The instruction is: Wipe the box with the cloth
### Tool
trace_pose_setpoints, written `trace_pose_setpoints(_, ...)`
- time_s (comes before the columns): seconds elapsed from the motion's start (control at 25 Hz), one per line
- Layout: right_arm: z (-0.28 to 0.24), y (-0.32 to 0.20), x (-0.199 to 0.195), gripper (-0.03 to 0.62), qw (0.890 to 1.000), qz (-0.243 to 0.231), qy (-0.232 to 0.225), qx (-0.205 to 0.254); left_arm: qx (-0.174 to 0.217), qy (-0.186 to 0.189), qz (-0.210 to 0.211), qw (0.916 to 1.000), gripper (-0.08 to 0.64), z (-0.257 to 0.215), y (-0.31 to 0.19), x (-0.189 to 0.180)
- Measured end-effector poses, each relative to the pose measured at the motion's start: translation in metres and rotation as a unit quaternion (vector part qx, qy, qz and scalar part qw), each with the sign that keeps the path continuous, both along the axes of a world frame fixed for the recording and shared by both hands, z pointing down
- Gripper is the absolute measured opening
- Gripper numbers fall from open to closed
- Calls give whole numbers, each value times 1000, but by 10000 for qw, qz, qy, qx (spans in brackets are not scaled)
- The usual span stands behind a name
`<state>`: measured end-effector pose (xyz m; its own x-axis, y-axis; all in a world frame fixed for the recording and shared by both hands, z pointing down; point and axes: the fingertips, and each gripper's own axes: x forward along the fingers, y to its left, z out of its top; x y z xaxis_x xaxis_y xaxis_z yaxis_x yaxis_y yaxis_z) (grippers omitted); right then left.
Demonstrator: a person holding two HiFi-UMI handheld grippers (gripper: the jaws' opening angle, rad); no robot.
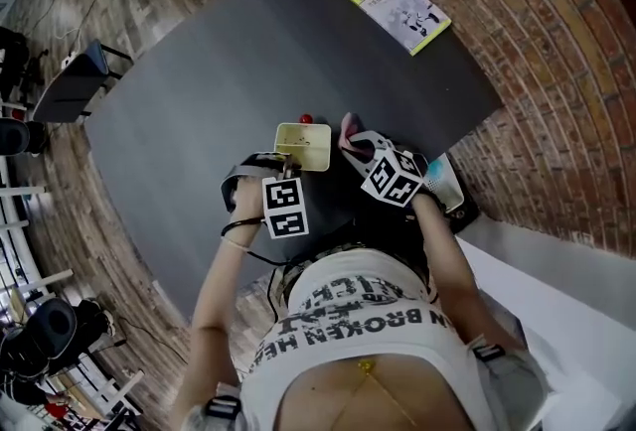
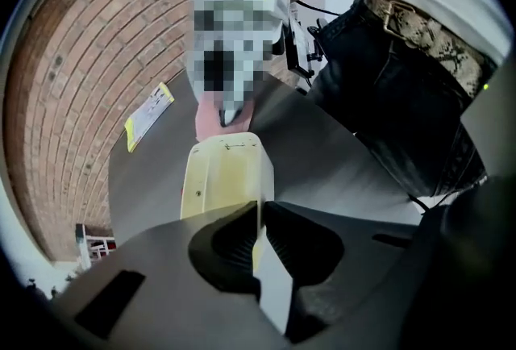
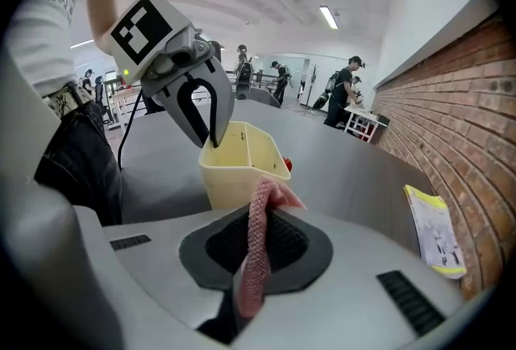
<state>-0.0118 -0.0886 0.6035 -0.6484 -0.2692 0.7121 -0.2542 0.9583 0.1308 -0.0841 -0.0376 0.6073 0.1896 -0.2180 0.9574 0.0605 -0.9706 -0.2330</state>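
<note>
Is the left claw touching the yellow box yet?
Touching. The left gripper view shows the left claw shut on a wall of the yellow box.

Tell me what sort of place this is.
Likely an open-plan office or lab: a brick wall, ceiling strip lights, and people standing around desks beyond the dark table.

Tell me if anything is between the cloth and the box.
Nothing visible does. The cloth, pinched in the right gripper, sits close beside the box with nothing showing between them. The left gripper clamps the box's rim on another side, out of the way.
</note>
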Motion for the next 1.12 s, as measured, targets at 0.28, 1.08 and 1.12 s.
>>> trace_pose_setpoints(0.28,17,-19,-11,17,9973,-573,448,115,-277,276,-340,9987,35,1,-2,1)
trace_pose_setpoints(1.08,19,13,-27,17,9950,-893,441,98,-406,472,-457,9970,29,6,1,6)
trace_pose_setpoints(1.12,19,16,-27,18,9949,-907,442,91,-400,476,-470,9970,29,6,1,6)
